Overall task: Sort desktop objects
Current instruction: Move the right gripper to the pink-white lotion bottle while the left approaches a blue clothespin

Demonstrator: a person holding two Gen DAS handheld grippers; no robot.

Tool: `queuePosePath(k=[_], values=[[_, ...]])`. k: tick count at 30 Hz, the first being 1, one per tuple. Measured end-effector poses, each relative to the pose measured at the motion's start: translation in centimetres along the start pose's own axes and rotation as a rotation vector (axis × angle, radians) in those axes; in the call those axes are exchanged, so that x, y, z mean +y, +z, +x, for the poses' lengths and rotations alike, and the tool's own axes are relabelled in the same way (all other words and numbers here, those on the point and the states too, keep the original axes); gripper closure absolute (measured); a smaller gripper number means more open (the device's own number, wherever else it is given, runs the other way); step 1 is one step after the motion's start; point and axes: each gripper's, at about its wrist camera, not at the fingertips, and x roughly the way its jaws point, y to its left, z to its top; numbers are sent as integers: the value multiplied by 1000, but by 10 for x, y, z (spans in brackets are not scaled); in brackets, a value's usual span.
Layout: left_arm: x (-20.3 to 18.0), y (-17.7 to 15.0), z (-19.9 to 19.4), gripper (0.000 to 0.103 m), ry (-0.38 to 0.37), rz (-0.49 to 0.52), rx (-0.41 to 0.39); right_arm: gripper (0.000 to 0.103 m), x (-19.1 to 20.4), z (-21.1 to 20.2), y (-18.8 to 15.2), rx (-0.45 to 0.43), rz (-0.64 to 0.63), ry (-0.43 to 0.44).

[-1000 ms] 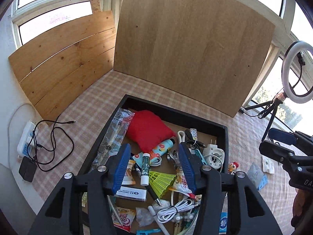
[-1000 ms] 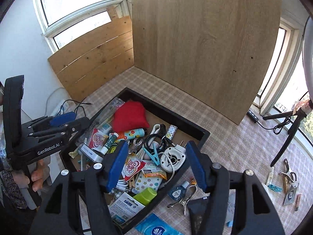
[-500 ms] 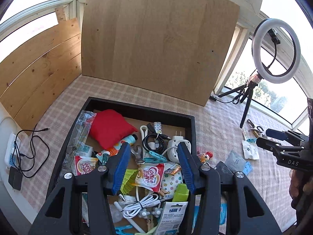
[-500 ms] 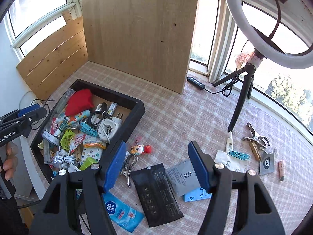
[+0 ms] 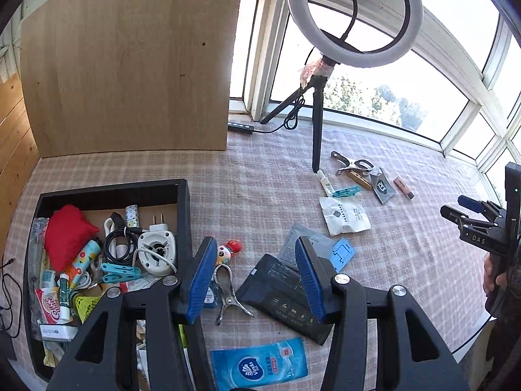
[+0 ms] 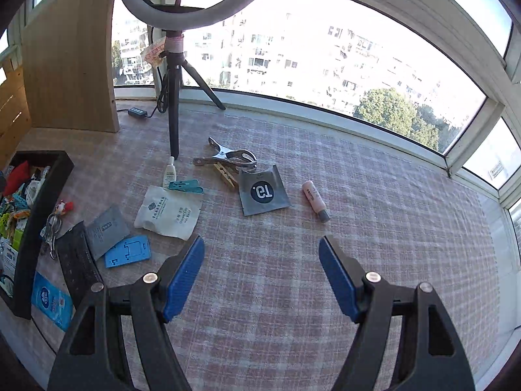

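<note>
Clutter covers the checked surface (image 6: 293, 169), part of it packed in a black tray (image 5: 184, 215) and part lying loose beside it. In the left wrist view the left tool (image 5: 257, 280) hangs above the surface with its blue pads apart and nothing pressed between them; below the gap lie a metal clip (image 5: 228, 290) and a black packet (image 5: 280, 296), with a blue tissue pack (image 5: 260, 365) at 6 o'clock from them. The tray sits at 9 o'clock in that view, holding a red pouch (image 5: 66, 234), a white plug adapter (image 5: 156, 247) and coiled black cable (image 5: 120, 238). A small red-capped figure (image 5: 228, 249) lies just outside the tray wall.

In the right wrist view the right tool (image 6: 262, 273) is above bare cloth, its jaws opening, nothing between them. At 12 o'clock from it lie a grey sachet (image 6: 262, 190) and, toward 1 o'clock, a pink tube (image 6: 314, 200). At 10 o'clock lie a white sachet (image 6: 169, 211), a teal peg (image 6: 185, 186) and a blue card (image 6: 128, 252). A ring light tripod (image 6: 174, 97) stands at the far edge. A hand (image 5: 491, 277) holds the right tool at 3 o'clock in the left view.
</note>
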Motion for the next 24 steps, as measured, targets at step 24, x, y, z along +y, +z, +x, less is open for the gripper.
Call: queuePosePath(k=[24], values=[[-150, 40, 189, 69, -125, 576, 190, 31, -80, 133, 14, 122, 43, 41]])
